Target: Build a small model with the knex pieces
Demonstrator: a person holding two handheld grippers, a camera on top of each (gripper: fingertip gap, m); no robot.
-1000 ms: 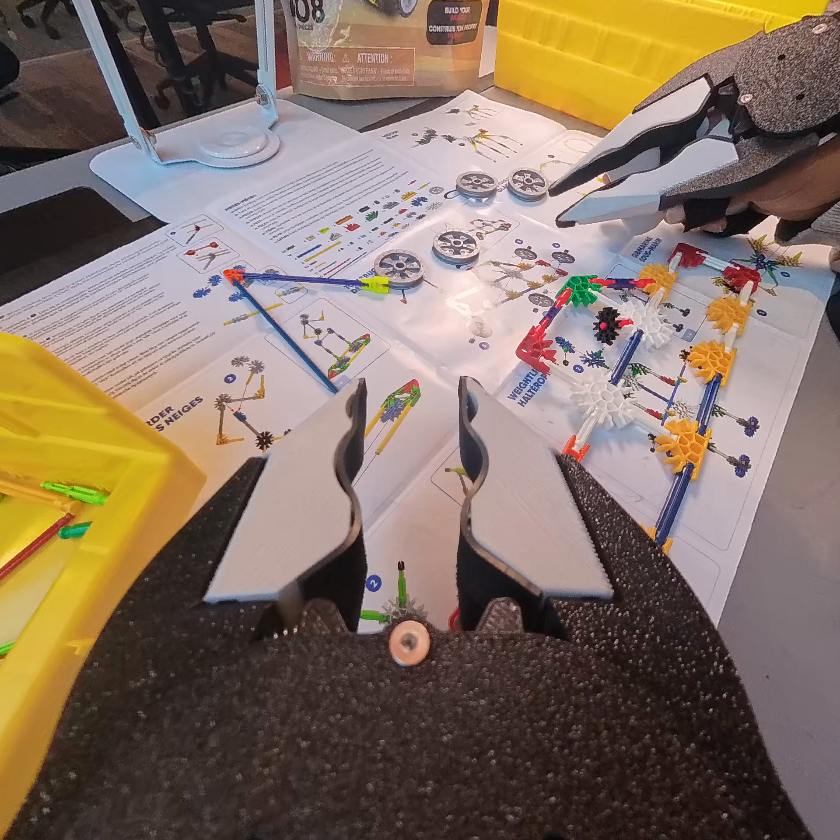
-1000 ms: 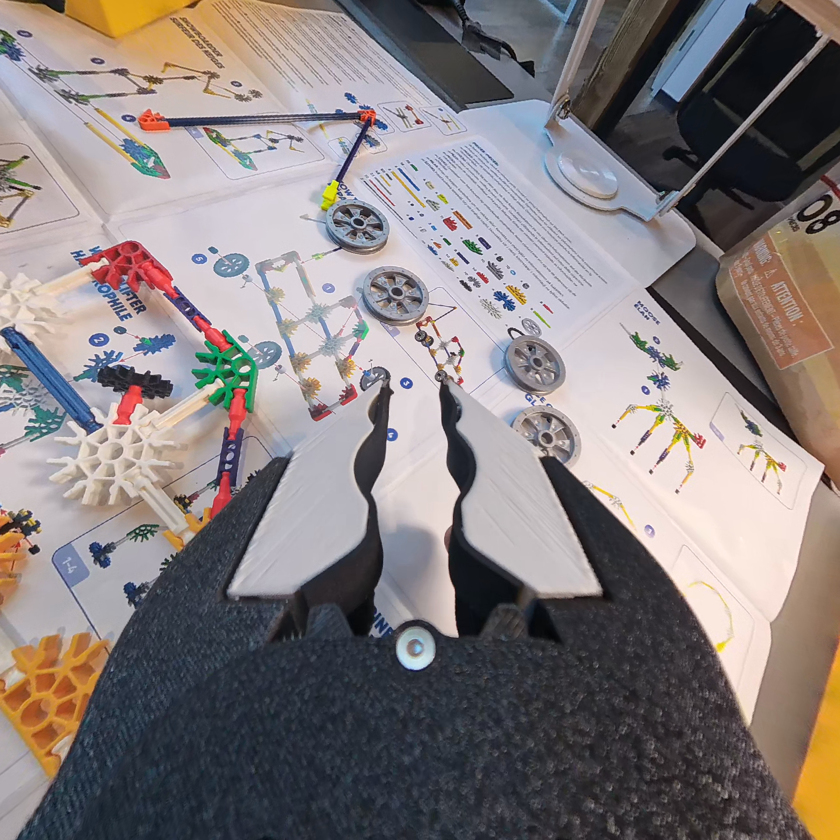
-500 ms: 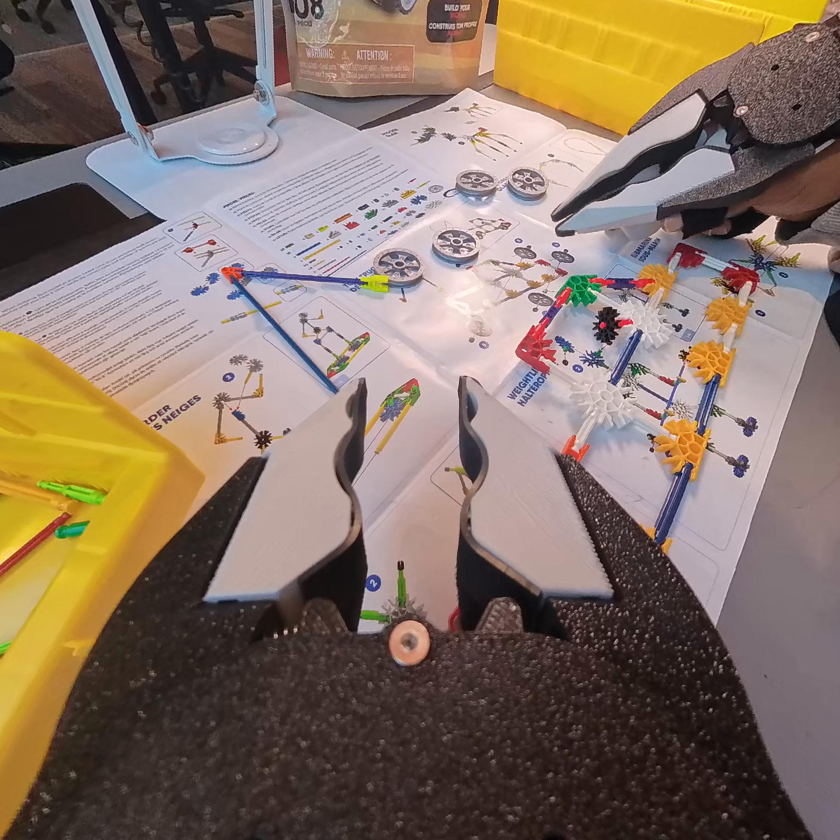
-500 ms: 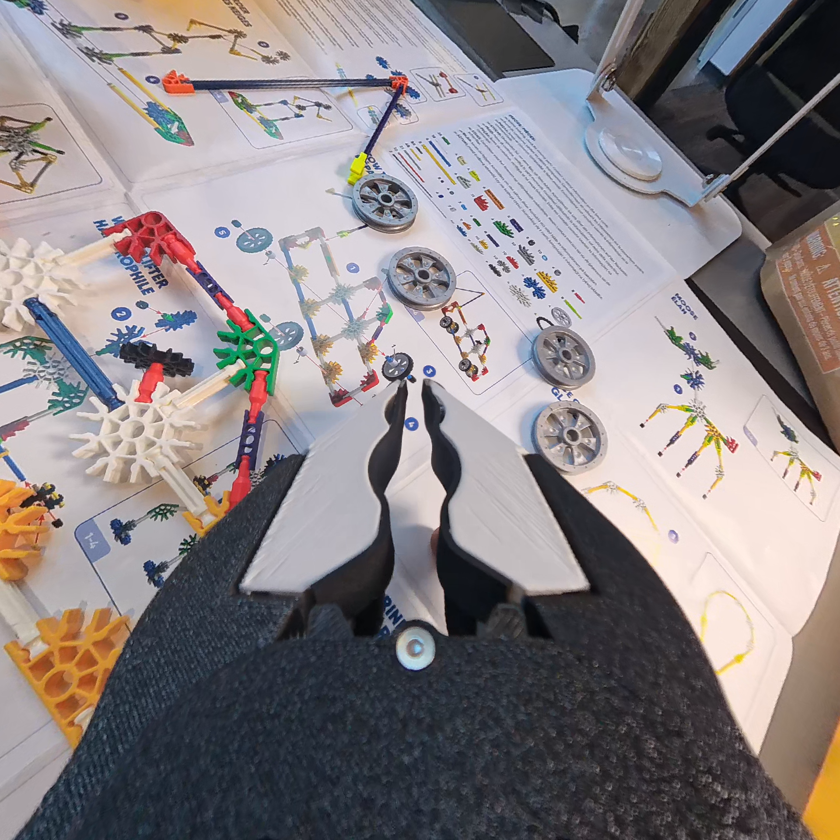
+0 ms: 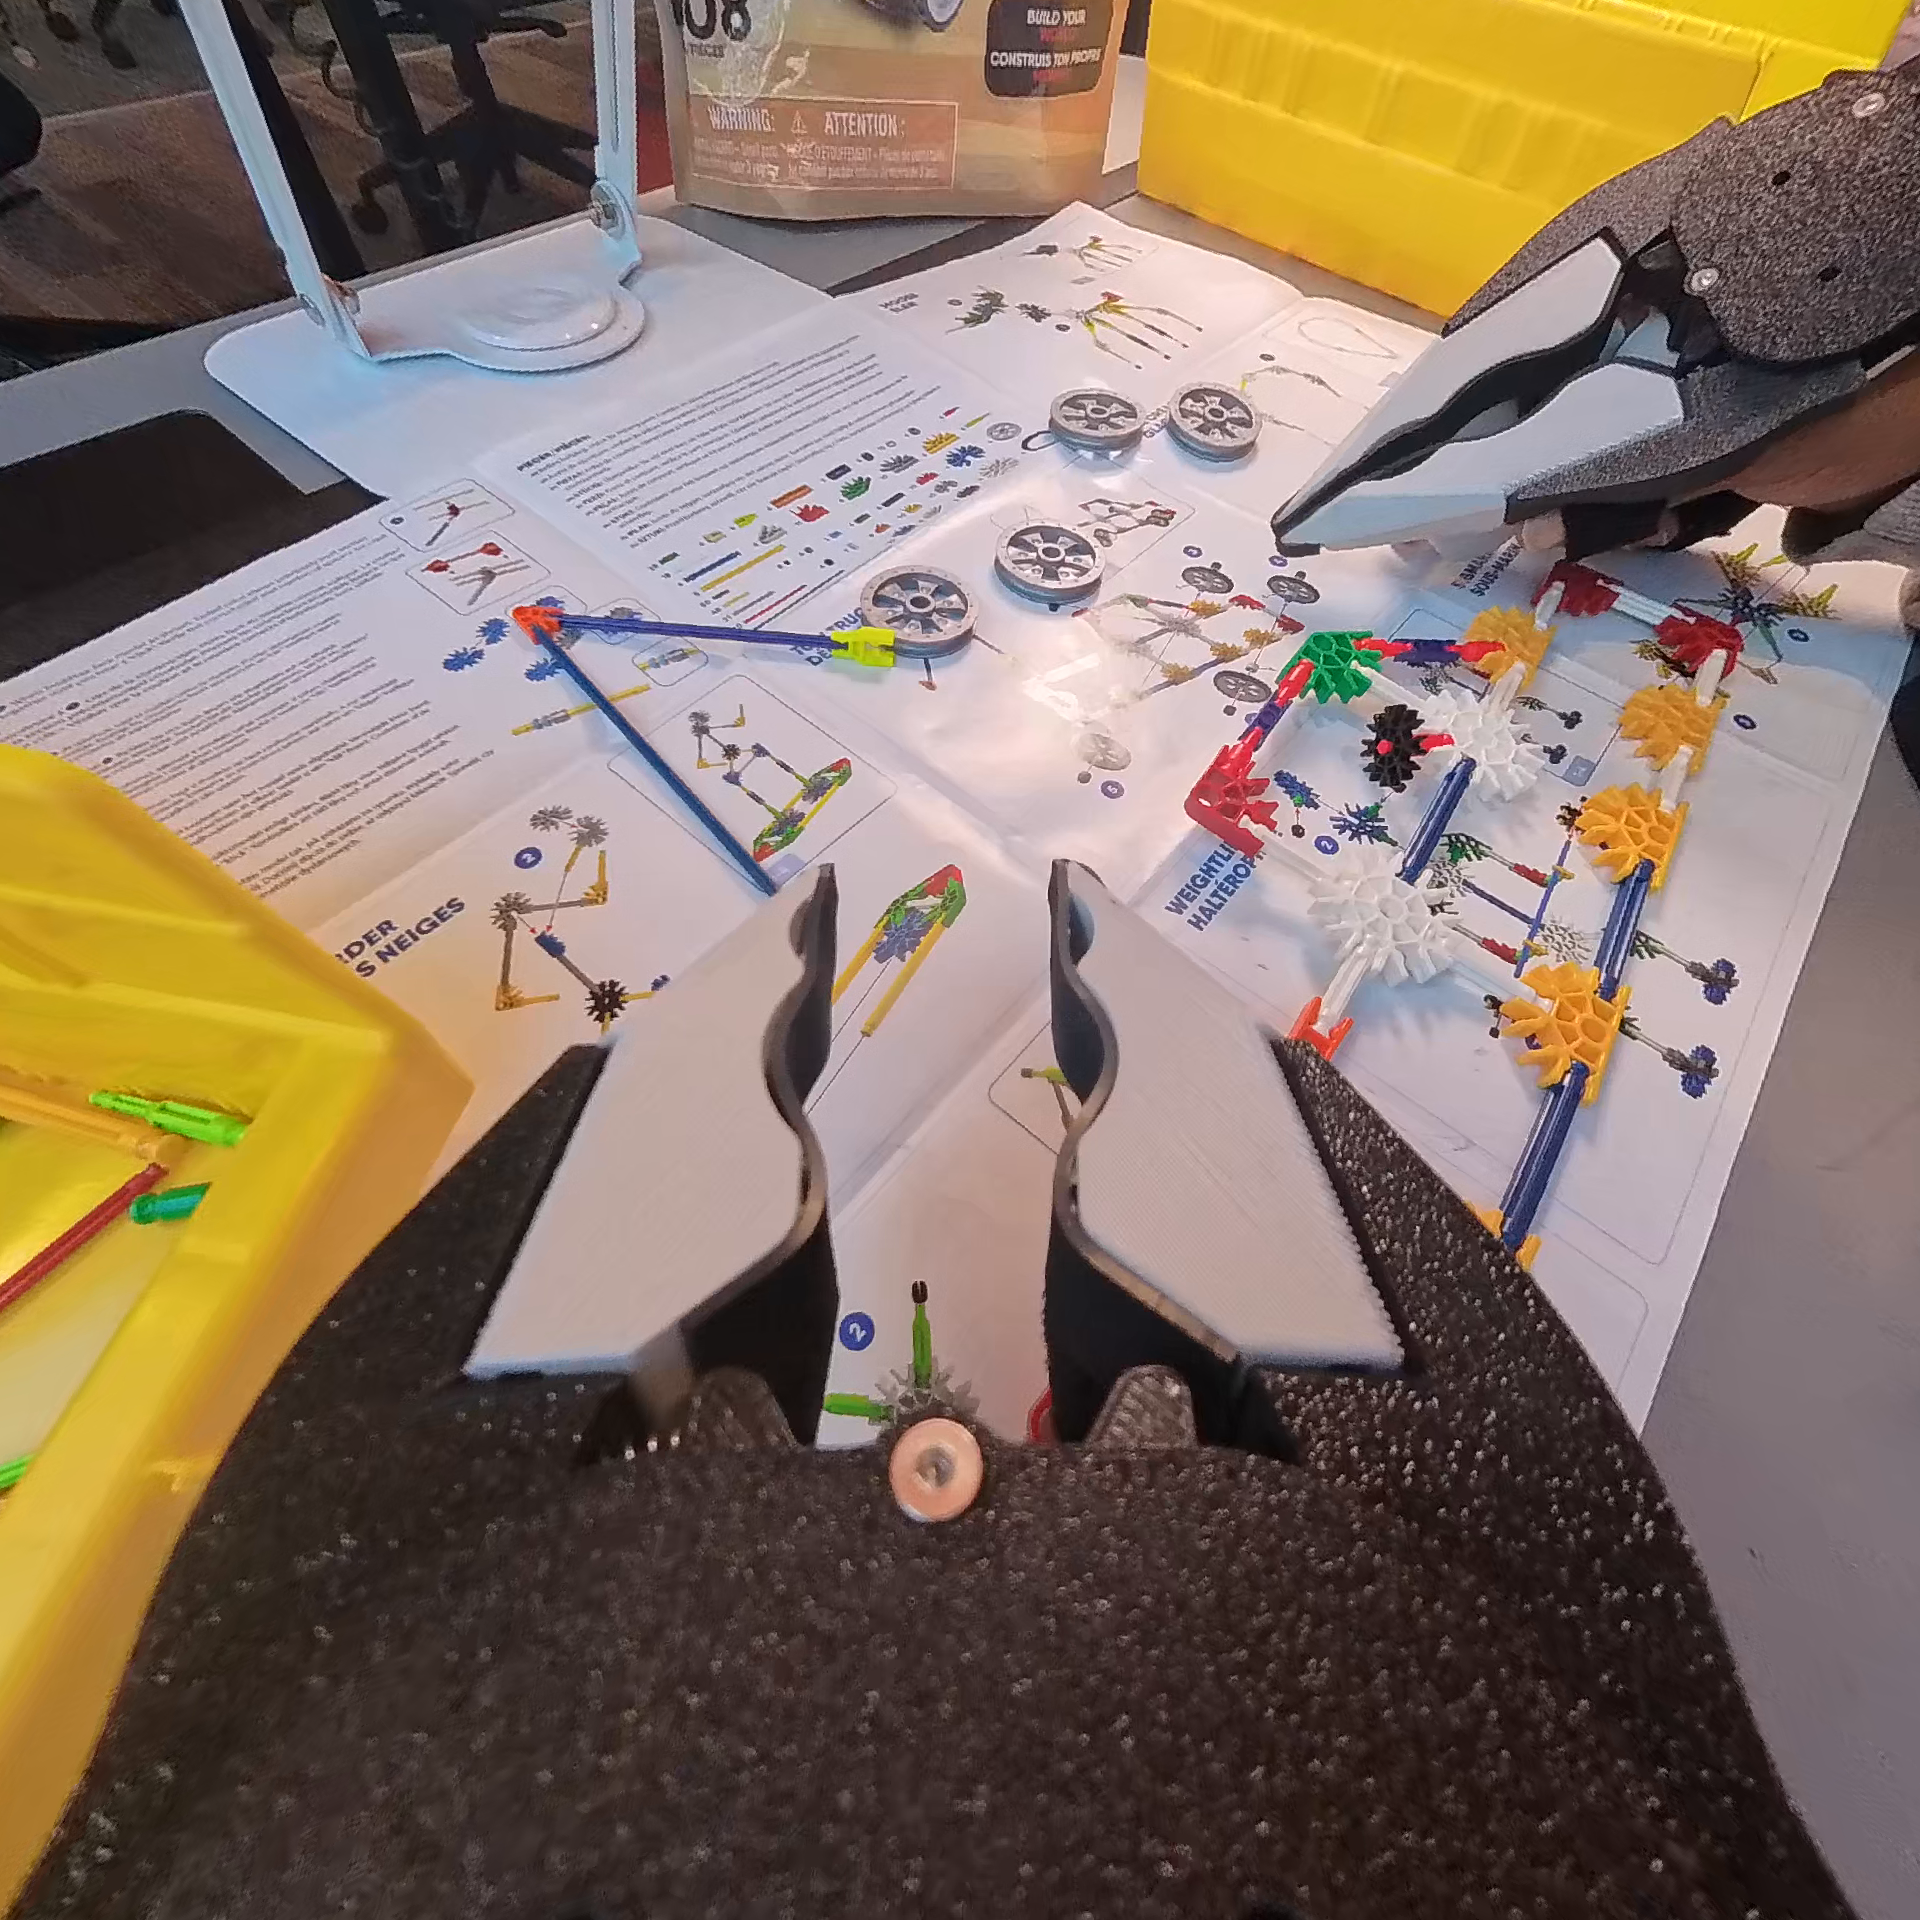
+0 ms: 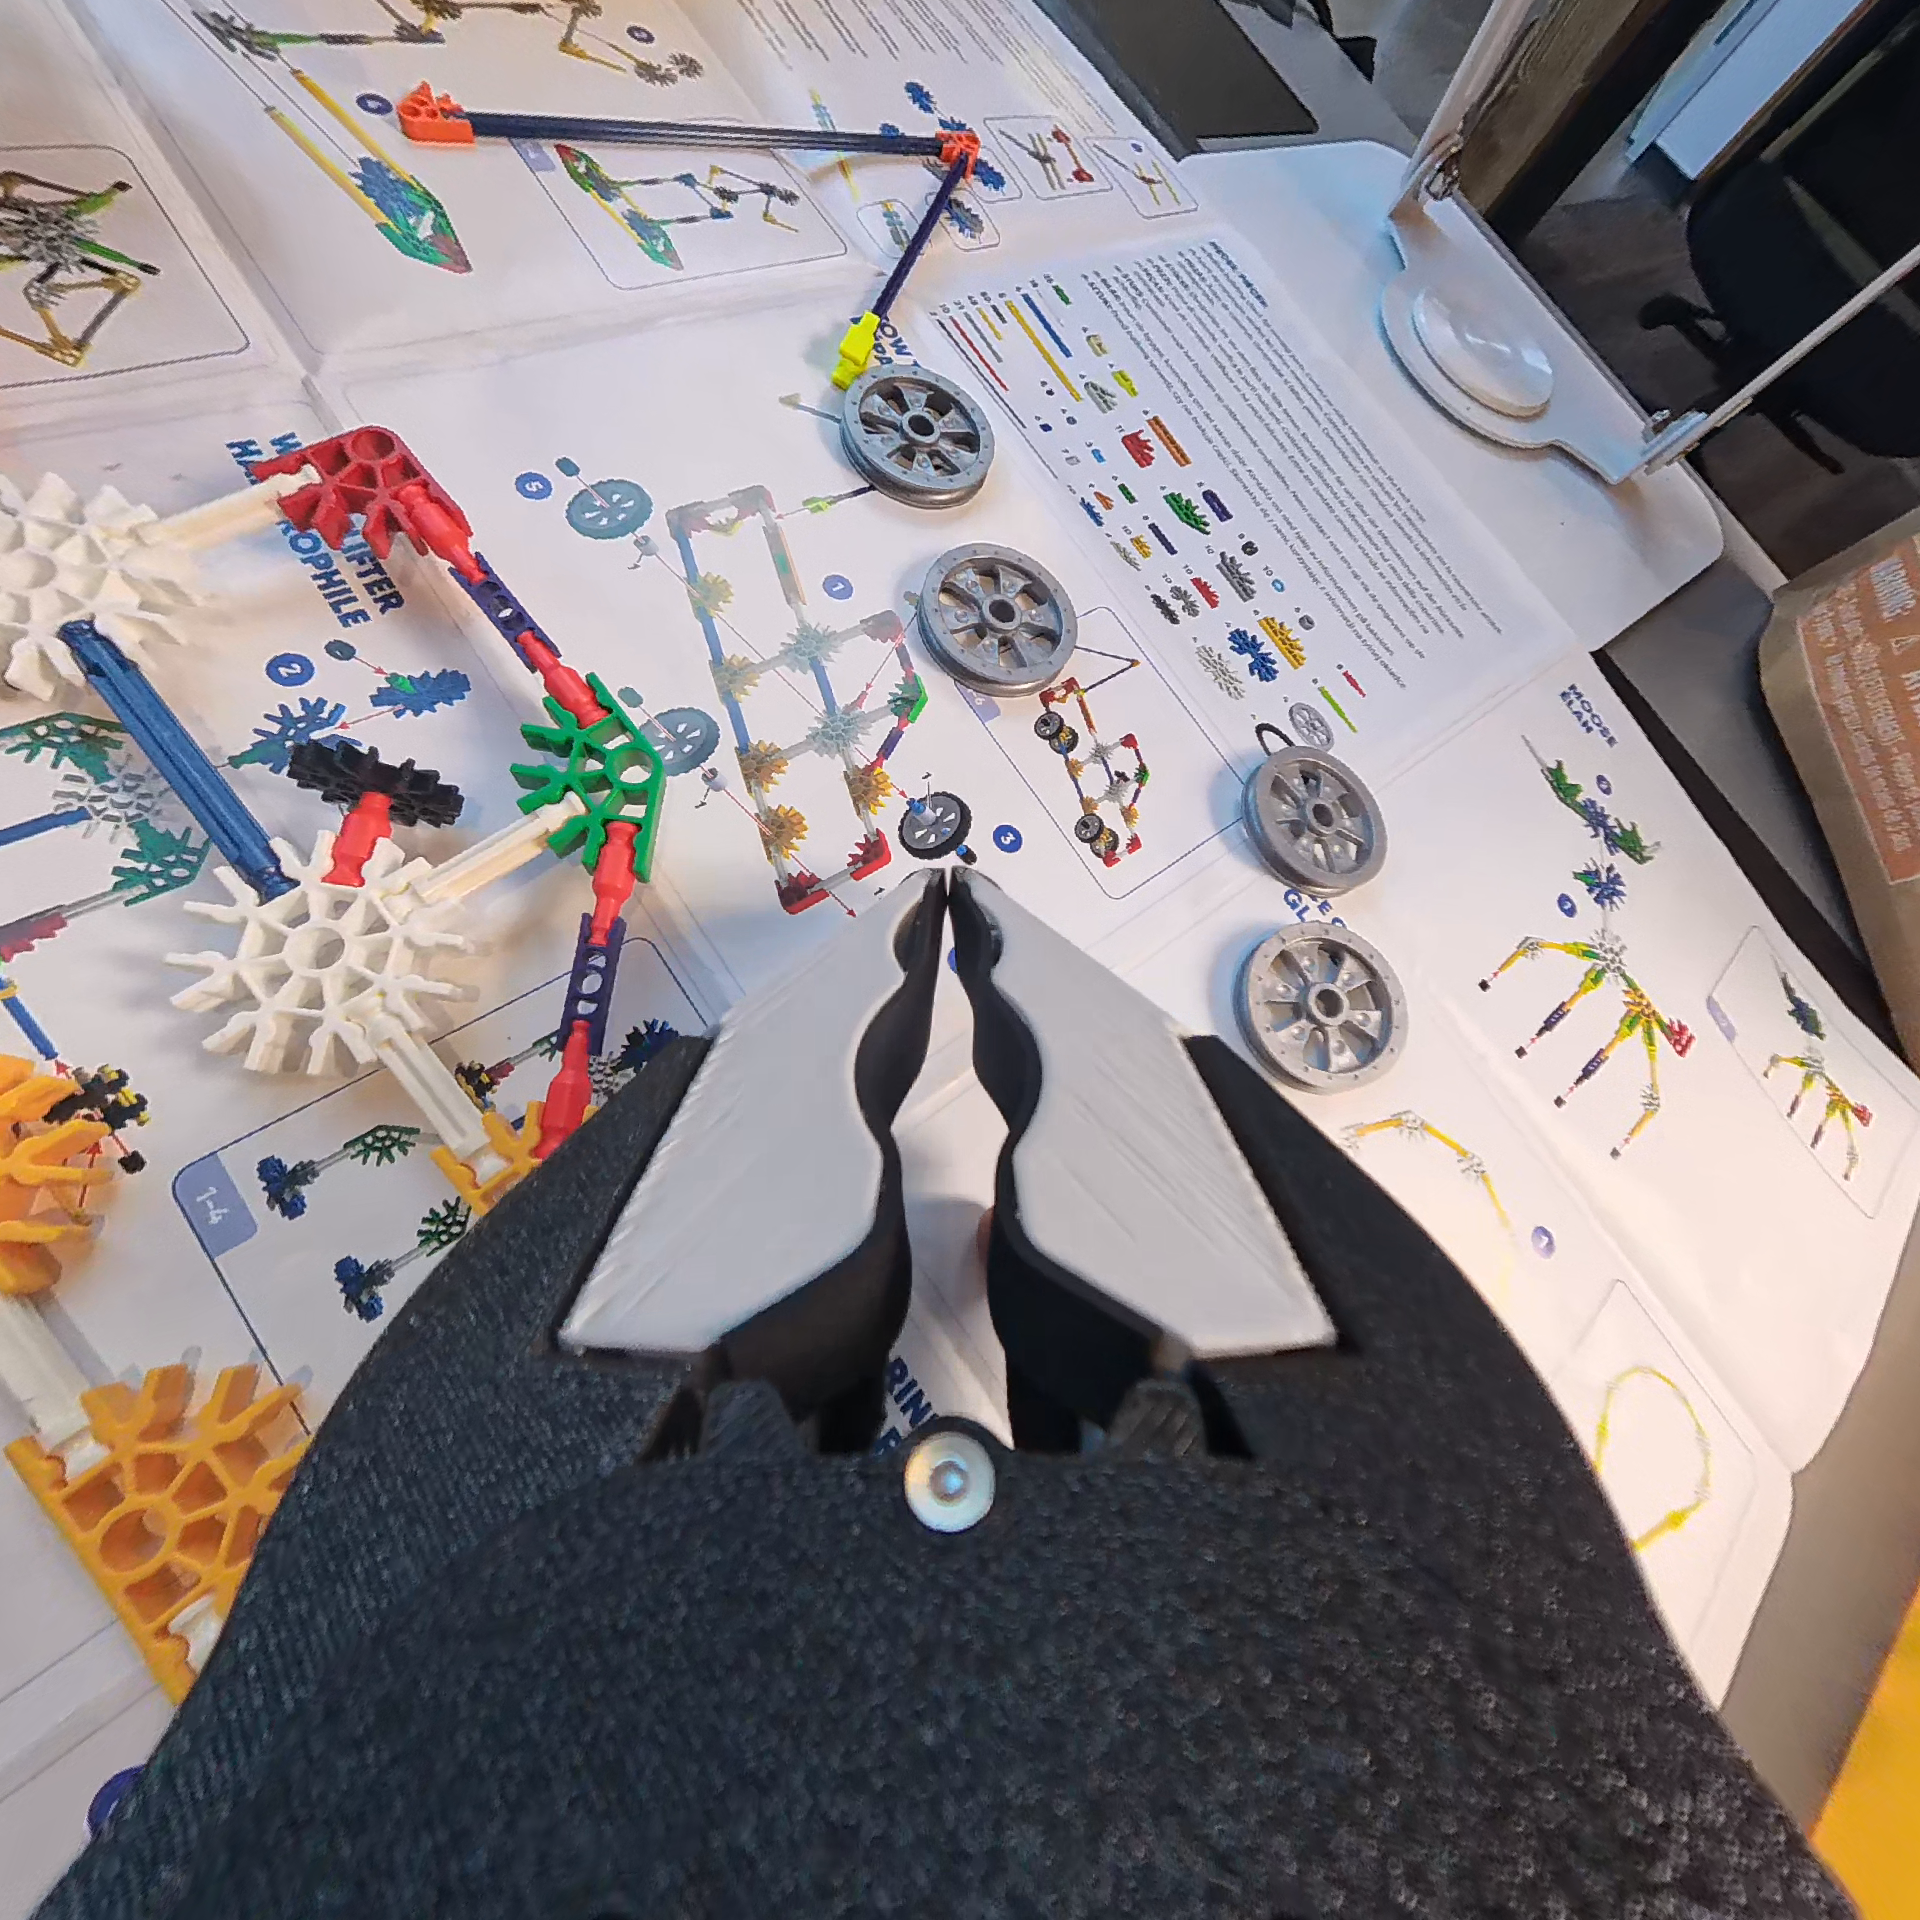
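My left gripper is open and empty above a printed instruction sheet. My right gripper is shut with nothing between its tips, hovering over the sheet; it also shows in the left wrist view at the upper right. Several grey wheels lie nearby, the closest just right of its fingers. A rod-and-connector frame with white, orange, red and green pieces lies to the right, and in the right wrist view to the left. Two blue rods joined at an orange connector lie far left.
A yellow bin with loose green and red rods stands at the left. Another yellow bin and a brown bag stand at the back. A white lamp base sits at the back left. Some 20 cm of space lies between my two pairs of fingers. It is some 15 cm from my left tips to the orange connector. It turns up in the right wrist view as well.
My right gripper has closed from slightly open to shut and moved lower over the sheet. My left gripper has stayed put and open.
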